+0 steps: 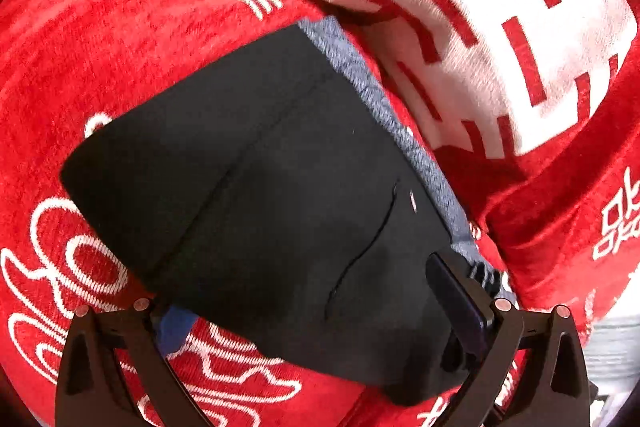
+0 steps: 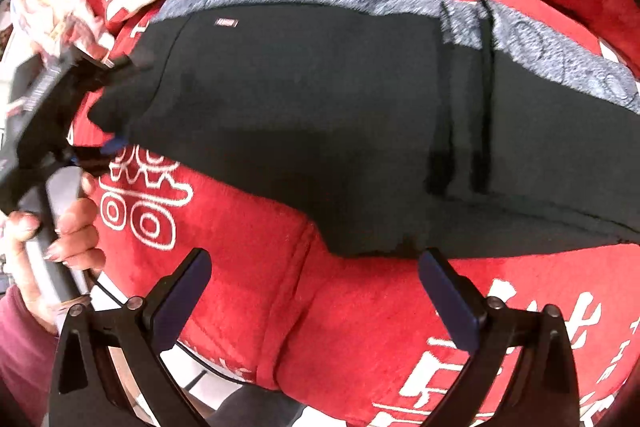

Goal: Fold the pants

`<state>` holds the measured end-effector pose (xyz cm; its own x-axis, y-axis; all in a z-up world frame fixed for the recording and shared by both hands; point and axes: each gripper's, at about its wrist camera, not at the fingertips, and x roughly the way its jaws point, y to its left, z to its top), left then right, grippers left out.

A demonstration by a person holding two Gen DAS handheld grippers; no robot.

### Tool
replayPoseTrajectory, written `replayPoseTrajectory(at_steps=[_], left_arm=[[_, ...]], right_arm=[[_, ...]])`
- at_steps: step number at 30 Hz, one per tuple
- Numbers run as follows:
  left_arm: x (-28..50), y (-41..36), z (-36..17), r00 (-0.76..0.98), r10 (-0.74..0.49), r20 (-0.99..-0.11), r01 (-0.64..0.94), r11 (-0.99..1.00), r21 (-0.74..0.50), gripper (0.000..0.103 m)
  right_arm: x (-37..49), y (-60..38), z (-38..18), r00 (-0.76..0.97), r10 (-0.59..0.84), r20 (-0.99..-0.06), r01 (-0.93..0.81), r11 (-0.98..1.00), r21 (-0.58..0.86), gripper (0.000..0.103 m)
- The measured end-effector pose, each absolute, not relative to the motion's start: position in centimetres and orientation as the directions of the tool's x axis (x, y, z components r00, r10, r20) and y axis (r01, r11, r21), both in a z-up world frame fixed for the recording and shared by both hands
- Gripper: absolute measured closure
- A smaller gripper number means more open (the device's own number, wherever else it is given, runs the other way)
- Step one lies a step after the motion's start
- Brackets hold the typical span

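Black pants (image 1: 256, 163) with a grey waistband (image 1: 372, 87) lie spread on a red blanket (image 1: 120, 27), near its white-patterned fold. The left gripper (image 1: 304, 311) is spread wide over the pants' corner, fabric between its fingers. The right gripper (image 2: 316, 279) is wide open too, just off the pants' near edge, holding nothing.

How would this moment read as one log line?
pants: folded, on red blanket | left gripper: open around pants | right gripper: open, empty
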<state>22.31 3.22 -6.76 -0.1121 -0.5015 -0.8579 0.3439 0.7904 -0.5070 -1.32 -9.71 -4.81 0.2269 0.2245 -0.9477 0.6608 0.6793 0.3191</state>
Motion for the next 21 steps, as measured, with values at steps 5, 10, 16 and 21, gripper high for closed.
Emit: replayPoseTrajectory(at_steps=[5, 10, 16, 21], left_arm=[[21.3, 1.8, -6.0, 0.027, -0.316, -0.948, 0.467, 0.843, -0.267, 0.061], [17.4, -0.9, -4.2, 0.244, -0.223, -0.944, 0.709, 0.705, 0.017, 0.066], [9.0, -3.1, -4.8, 0.569, -0.239, -0.786, 0.808, 0.339, 0.482, 0.066], [8.5, -2.7, -5.0, 0.603, -0.249, -0.758, 0.795, 0.275, 0.541, 0.066]], right_arm=[[-0.9, -11.6, -3.7, 0.243, 0.192, -0.951, 0.661, 0.685, 0.307, 0.0], [0.7, -14.9, -1.9, 0.292, 0.178, -0.94, 0.658, 0.676, 0.332, 0.0], [6.6, -17.1, 1.2, 0.329, 0.204, -0.922, 0.566, 0.74, 0.365, 0.0], [14.4, -16.8, 2.7, 0.34, 0.381, -0.86, 0.448, 0.738, 0.504, 0.0]])
